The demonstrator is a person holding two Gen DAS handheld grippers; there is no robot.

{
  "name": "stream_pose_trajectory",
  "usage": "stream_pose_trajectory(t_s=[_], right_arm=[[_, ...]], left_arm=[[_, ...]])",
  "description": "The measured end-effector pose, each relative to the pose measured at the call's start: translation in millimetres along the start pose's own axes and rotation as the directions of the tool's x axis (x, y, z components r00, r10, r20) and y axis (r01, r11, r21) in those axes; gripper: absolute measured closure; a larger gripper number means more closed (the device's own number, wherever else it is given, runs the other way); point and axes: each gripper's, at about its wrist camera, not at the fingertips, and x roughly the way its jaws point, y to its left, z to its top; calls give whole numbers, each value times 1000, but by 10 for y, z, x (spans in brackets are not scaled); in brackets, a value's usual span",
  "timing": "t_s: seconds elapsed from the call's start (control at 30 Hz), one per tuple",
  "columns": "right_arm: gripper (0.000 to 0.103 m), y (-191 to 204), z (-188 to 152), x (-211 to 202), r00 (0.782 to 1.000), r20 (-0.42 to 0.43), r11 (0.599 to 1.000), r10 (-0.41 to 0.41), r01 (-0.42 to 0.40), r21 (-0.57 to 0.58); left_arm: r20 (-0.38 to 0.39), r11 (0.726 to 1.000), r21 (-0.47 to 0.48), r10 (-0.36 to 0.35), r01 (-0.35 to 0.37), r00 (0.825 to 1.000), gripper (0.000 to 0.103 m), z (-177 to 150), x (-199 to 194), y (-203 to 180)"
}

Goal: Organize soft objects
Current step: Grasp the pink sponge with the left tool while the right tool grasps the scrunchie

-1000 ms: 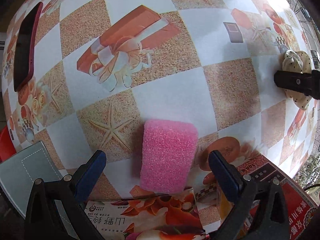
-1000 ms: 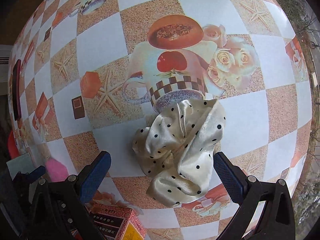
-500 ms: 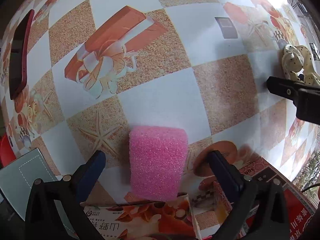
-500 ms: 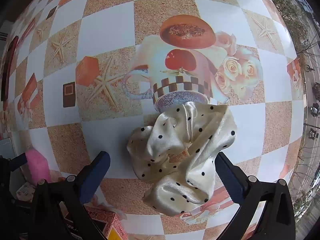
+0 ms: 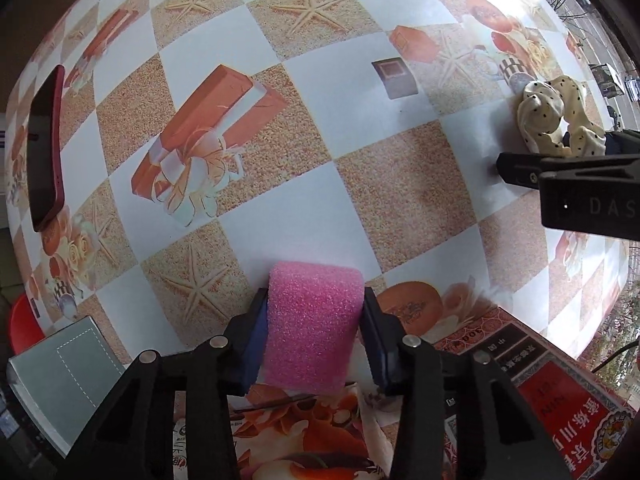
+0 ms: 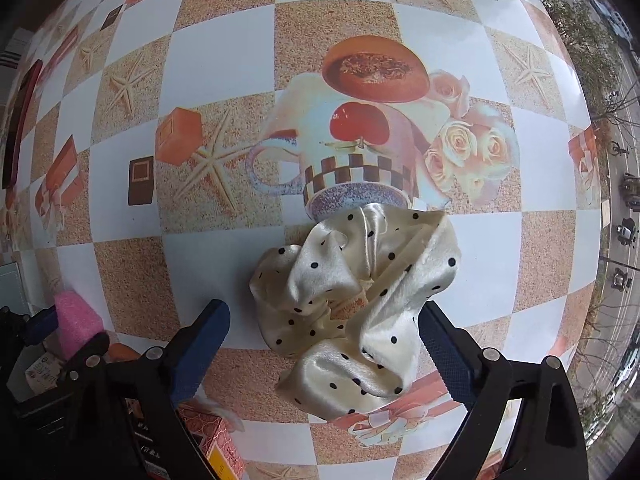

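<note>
The left gripper [image 5: 316, 340] is closing, pads against the pink sponge [image 5: 314, 328]; the right gripper [image 6: 324, 340] is closing around the dotted scrunchie [image 6: 352, 300] (left pad apart). A phone [image 5: 44, 148] lies well apart.

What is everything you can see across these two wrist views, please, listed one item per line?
pink sponge: 1, pink, pressed between the left gripper's pads
scrunchie: 1, cream with black dots, on the tablecloth between the right gripper's fingers
phone: 1, dark red, far left of table
red box: 1, red, near edge
grey pouch: 1, grey, near left corner
tablecloth: 1, checked white and tan
left gripper: 1, black, closing on the sponge
right gripper: 1, black, closing, left pad clear of the scrunchie
</note>
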Motion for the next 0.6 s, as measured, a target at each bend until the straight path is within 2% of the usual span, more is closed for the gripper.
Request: stream_pose_trajectory(t_s=[0.03,0.07,0.1,0.13,0.33,0.6], right_arm=[[29,15,-16,-48,1000,26,1000,-4,4,-14],[55,30,-25,-104,999,52,1000,-6,7,-29],[69,42,-30,-155,997,71,999,-7,10,-42],[79,39,-31,-181,997,71,999,11,-8,-42],[78,-125,-140,-361,987,106,992,118,-123,39],[78,-372,-495,-789,962,185,971,200,-220,96]], left_arm=[[4,1000,-3,-5,5,1000,56,-5,-7,6],[7,1000,-8,-7,7,1000,56,-12,-13,11],[13,1000,-16,-9,9,1000,56,-18,-23,22],[24,1000,-24,-10,10,1000,56,-47,-29,54],[110,999,-45,-12,17,994,56,-146,-363,164],[239,997,-71,-12,30,971,56,-530,-907,319]])
